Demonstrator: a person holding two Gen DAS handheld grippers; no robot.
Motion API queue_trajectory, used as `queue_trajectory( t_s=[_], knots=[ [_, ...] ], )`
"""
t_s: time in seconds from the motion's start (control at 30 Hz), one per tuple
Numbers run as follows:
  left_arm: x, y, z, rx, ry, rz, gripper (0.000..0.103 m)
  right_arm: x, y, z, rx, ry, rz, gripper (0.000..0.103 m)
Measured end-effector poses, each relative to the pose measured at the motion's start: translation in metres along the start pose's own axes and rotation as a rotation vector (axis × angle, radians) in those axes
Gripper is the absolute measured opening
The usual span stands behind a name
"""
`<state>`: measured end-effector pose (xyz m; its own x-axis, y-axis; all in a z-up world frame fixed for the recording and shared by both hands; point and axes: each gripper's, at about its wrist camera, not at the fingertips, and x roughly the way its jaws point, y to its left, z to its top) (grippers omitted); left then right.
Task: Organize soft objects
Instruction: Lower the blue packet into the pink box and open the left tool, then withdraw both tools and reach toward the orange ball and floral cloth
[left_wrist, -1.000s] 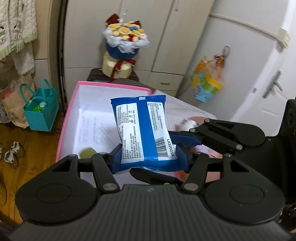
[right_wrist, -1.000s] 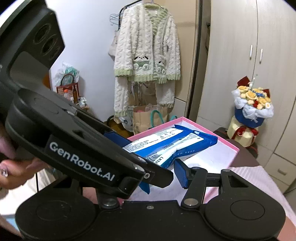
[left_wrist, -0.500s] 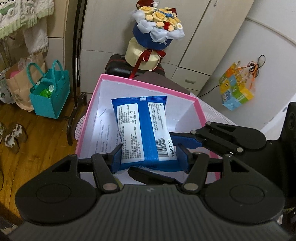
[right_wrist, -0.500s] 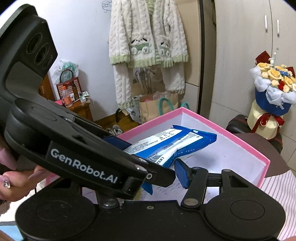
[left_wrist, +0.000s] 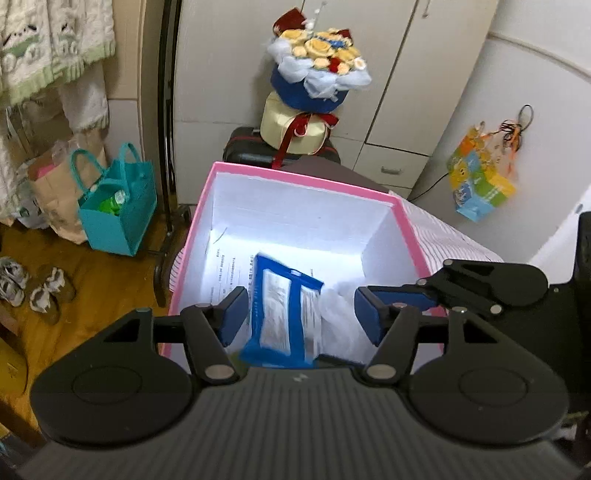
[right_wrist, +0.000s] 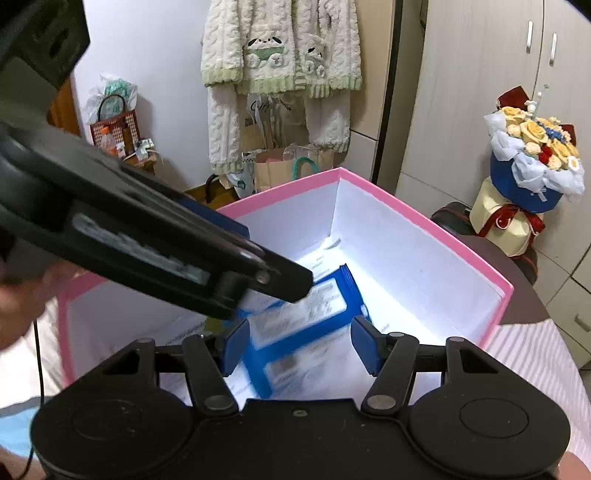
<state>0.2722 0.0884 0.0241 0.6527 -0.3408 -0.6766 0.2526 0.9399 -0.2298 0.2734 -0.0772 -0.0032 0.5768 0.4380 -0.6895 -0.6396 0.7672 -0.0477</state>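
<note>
— Where's the blue packet (left_wrist: 282, 310)?
— Inside the pink box (left_wrist: 303, 181), blurred, perhaps mid-fall, below both tongs.
— Gripped?
— No. The left tongs (left_wrist: 299, 314) and right tongs (right_wrist: 297, 345) have just been opening; neither's pads touch it.

A flower bouquet (left_wrist: 318, 75) stands on a dark suitcase (left_wrist: 251, 147); left of the suitcase, a teal tote bag (left_wrist: 118, 218) on the wood floor (left_wrist: 107, 284)
</note>
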Motion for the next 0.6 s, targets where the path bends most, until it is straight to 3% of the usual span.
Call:
queue_trajectory(
  t_s=[0.27, 0.6],
  knots=[
    [-0.060, -0.016, -0.019, 0.080, -0.039, -0.023, 0.063, -0.048, 0.019, -0.009, 0.000, 0.002, -0.083, 0.068],
    [-0.128, -0.048, -0.050, 0.191, -0.095, -0.061, 0.065, -0.111, 0.036, -0.023, -0.002, -0.049, -0.102, 0.068]
  ],
)
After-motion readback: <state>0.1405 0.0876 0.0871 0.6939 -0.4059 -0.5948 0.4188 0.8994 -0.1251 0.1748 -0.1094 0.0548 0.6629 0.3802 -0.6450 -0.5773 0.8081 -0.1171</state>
